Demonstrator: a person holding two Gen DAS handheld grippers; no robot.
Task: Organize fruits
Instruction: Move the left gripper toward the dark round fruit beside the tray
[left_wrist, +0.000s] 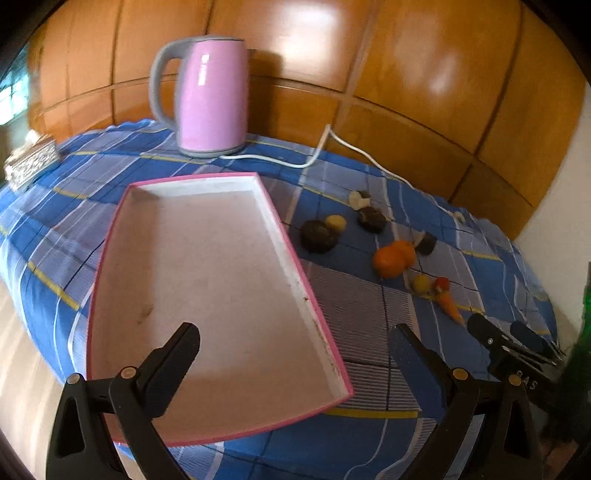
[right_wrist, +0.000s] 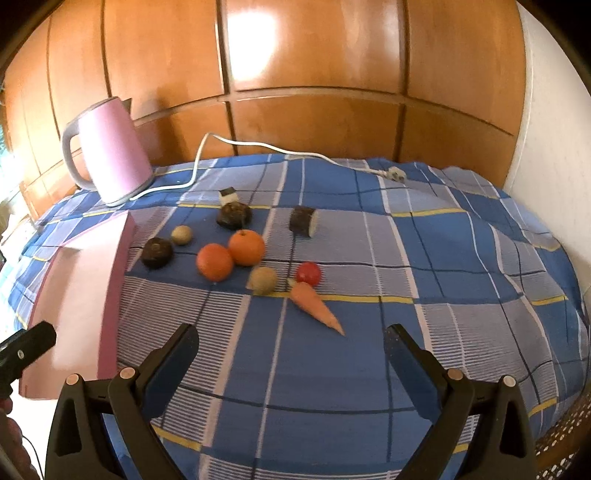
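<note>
Fruits: a loose cluster is scattered on the tabletop (right_wrist: 369, 354), between the tray's right wall and the open right half of the checked cloth; none has yet been placed in the tray.
Cluster members: two oranges (right_wrist: 231, 254) touching each other at the centre; a tomato (right_wrist: 308, 273) and a carrot (right_wrist: 317, 305) nearest the right tongs; two pale round fruits (right_wrist: 262, 280); dark round pieces (right_wrist: 156, 252) towards the tray and the far edge.
Tray (left_wrist: 207, 295): pink-rimmed, shallow and empty, laid at the left side of the tabletop with its near corner at the front edge, judged to be the receiving container.
Left tongs (left_wrist: 295, 354): held apart over the tray's near end, nothing between the fingers.
Right tongs (right_wrist: 290, 350): held apart just short of the carrot's tip, nothing gripped.
Kettle (left_wrist: 207, 96): stood at the far edge against the wooden panelling, its cord (right_wrist: 258, 146) trailing behind the fruits.
Open room: the front and right of the tabletop are bare, so a low approach to the carrot appears unobstructed.
Constraint: the tray's raised right wall must be cleared during transfer.
</note>
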